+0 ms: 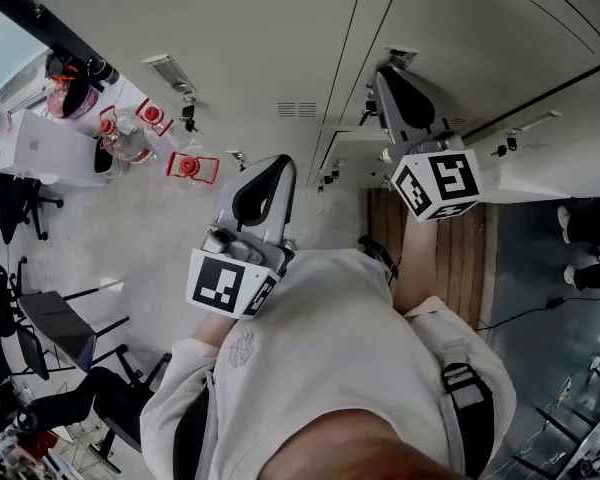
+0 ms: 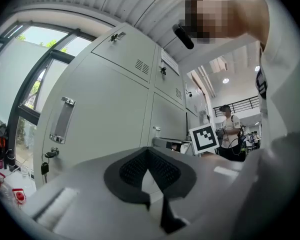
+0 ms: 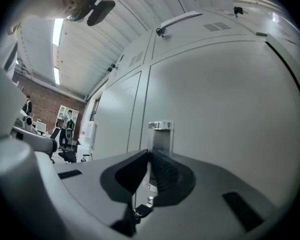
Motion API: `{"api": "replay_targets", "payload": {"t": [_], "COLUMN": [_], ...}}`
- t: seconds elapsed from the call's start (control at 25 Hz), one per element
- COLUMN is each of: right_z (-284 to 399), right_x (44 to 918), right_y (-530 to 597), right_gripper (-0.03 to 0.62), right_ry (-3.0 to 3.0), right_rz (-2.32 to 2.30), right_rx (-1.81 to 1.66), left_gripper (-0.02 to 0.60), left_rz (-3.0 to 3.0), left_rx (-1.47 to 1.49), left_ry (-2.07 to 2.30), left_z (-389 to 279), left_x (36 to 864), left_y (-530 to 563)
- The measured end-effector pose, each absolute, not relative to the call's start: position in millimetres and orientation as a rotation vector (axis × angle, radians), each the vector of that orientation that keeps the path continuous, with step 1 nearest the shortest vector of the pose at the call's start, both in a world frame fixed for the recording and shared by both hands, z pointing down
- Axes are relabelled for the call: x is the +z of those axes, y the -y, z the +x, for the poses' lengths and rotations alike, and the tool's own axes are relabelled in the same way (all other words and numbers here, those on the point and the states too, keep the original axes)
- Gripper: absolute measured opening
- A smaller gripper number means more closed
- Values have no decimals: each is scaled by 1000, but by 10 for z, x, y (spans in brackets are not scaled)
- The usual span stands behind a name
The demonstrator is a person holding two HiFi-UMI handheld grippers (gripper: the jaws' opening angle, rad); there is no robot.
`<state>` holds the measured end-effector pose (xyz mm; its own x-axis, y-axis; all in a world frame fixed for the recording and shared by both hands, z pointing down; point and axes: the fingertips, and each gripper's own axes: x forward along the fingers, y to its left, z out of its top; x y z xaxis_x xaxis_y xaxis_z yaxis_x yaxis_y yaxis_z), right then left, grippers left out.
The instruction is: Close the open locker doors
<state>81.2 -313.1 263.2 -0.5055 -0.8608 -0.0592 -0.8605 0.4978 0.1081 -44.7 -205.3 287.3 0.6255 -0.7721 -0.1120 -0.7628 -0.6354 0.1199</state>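
A wall of pale grey lockers [image 1: 280, 38] fills the top of the head view. One locker door [image 1: 545, 173] stands swung out at the right, and a smaller open door [image 1: 352, 150] shows low in the middle. My right gripper [image 1: 386, 72] is shut and empty, its tips up against a door front. In the right gripper view the shut right gripper [image 3: 149, 156] points at a chrome handle [image 3: 160, 134] with a key [image 3: 150, 202] below it. My left gripper [image 1: 270, 166] hangs lower and is also shut and empty. The left gripper [image 2: 149, 153] faces closed doors with a handle [image 2: 62, 120].
Glass jars with red lids [image 1: 130, 133] stand on a white table at the left. Black office chairs [image 1: 15, 203] are further left. A wooden floor strip [image 1: 460, 258] lies below the open door. A person [image 2: 230, 131] stands far off; someone's shoes [image 1: 580, 228] are at the right.
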Motion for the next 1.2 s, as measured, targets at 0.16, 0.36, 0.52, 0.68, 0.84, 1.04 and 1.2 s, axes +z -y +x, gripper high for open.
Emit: {"api": "replay_targets", "payload": {"t": [0.16,0.36,0.52,0.68,0.84,1.04,1.2], "right_z": [808,827,857,912,766,448,209], "right_x": [2635,2634,2573,2428,2342,2635,3094], "right_y": [3134,3129,3064,2830,2328,1735,1498], "right_gripper": [31,32,32,32,28,17,15], "right_ry": [2699,2576,2513,2516,2634,2699,2711], "right_rz": [1605,1744,1846,1908,1841,1741,1680], "right_rx": [-182,-204,-225,-260,-268,-175,7], "left_gripper": [0,2,2,0,2,2,2], "left_rz": [2774,2782,2785,2785,2783,2777,2769], "left_rx": [-239,-241,-247,-250,-237,-199,-169], "left_ry": [1316,1301,1300,1300,1296,1279,1257], "left_z": [-505,-544,-624,-739,-884,-1049,-1108], "left_x": [2892,2882,2871,2859,2902,3025,3122], "left_y": [2014,1947,1906,1847,1768,1649,1562]}}
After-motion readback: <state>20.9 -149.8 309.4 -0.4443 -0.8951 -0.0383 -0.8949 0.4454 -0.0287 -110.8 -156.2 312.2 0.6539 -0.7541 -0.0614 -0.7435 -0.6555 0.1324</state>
